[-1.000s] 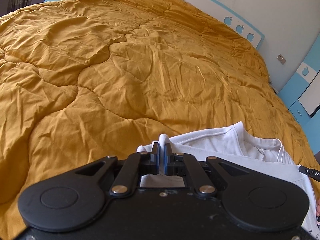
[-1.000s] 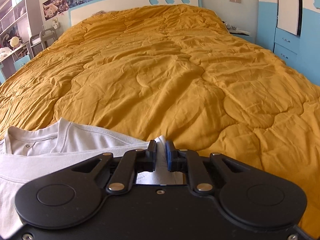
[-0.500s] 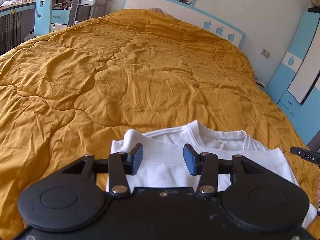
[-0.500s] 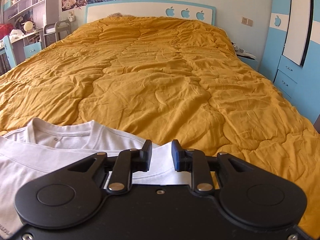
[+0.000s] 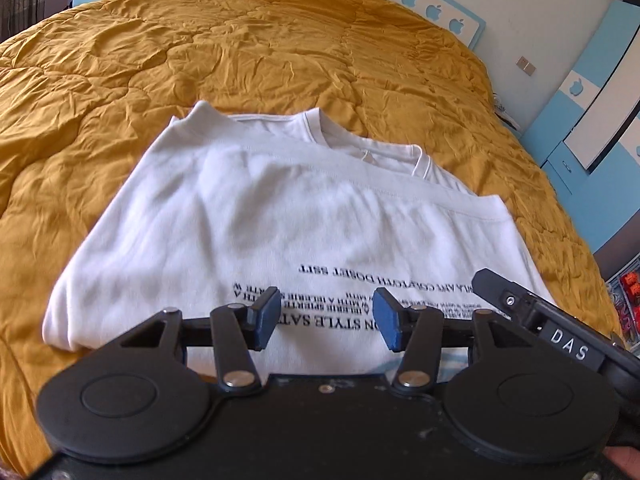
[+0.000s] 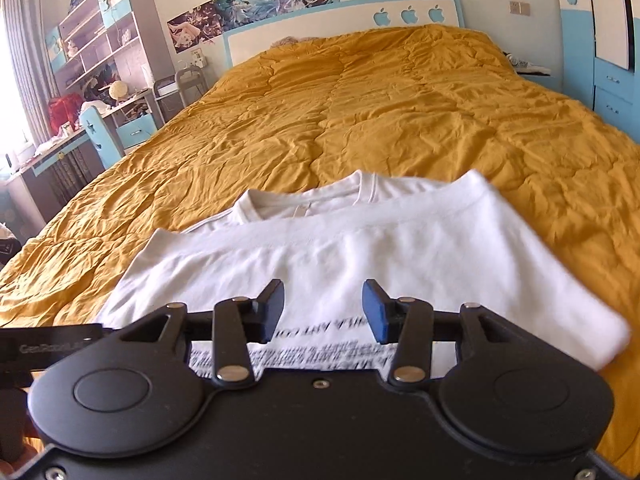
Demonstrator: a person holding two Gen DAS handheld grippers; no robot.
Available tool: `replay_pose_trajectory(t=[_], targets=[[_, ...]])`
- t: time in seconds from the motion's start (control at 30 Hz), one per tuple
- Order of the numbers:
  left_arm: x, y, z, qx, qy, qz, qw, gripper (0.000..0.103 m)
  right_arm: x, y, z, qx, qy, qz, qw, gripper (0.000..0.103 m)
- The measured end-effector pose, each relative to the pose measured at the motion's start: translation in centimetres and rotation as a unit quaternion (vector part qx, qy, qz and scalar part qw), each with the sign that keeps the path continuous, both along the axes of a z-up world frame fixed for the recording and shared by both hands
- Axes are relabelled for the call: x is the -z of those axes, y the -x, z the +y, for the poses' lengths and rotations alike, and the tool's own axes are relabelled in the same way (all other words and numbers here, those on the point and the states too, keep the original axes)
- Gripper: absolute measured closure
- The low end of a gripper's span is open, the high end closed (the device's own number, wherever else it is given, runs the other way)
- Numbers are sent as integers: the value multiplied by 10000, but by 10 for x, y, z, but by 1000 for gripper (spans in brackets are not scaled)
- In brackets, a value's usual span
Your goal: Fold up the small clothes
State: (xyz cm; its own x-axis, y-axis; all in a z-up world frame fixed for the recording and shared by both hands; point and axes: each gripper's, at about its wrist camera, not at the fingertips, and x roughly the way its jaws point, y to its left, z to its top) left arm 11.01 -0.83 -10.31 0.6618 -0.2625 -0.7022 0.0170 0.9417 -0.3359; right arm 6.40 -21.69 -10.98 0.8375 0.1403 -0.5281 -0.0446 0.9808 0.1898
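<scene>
both claws (image 5: 325, 317) (image 6: 323, 310) just released hem, apart | soft white tee (image 5: 280, 216) folded | crinkled mustard quilt (image 5: 280, 48)

A folded T-shirt (image 5: 256, 216) lies flat on the quilt (image 5: 280, 52) near the foot edge of the bed, its collar (image 5: 360, 148) toward the headboard (image 6: 340, 28) and its hem folded up just short of the collar. The rest of the quilt stretches bare behind it to the headboard. Both grippers hang over the shirt's near end, the left gripper (image 5: 325, 318) beside the right gripper (image 6: 323, 310), fingers apart and nothing between them. A desk (image 6: 80, 136) and shelves (image 6: 100, 44) stand off the bed's left edge, a wardrobe (image 6: 600, 40) off its right edge
</scene>
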Motion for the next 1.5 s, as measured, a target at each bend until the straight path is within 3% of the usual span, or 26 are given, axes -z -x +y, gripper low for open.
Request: replay_pose_trajectory(t=[0.17,0.4,0.5,0.6,0.7,0.83,0.97,1.03,1.1,1.3,1.5], targets=[[14,4,-1,-7,-151,42,9999,49,22,3,11,-130,211,177,9995,58],[19,7,17,-7,-185,-11,9998,49,30,10,-3,-170,633,137,9978,62],[18,14,38,-67,-49,-56,9999,49,30,16,-26,-9,650,126,9978,65],[16,22,68,-211,365,-119,9990,49,28,20,-51,372,766,94,9963,65],[13,30,94,-518,222,-140,9983,49,29,21,-80,746,819,162,9937,64],[15,42,126,-759,671,-79,9948,49,30,22,-114,1215,590,257,9905,62],[11,52,143,-1269,-131,50,9918,48,27,25,-121,1651,616,415,9835,62],[16,52,159,-1245,-5,85,9922,48,20,27,-107,1599,750,327,9837,58],[14,53,172,-1284,348,123,9910,48,9,28,-83,1322,917,140,9869,58],[-7,32,185,-1317,461,-61,9902,47,-14,36,29,-446,1167,-530,9908,54],[1,-23,199,-932,1233,46,9880,46,4,46,140,-2184,1853,-616,9561,53]])
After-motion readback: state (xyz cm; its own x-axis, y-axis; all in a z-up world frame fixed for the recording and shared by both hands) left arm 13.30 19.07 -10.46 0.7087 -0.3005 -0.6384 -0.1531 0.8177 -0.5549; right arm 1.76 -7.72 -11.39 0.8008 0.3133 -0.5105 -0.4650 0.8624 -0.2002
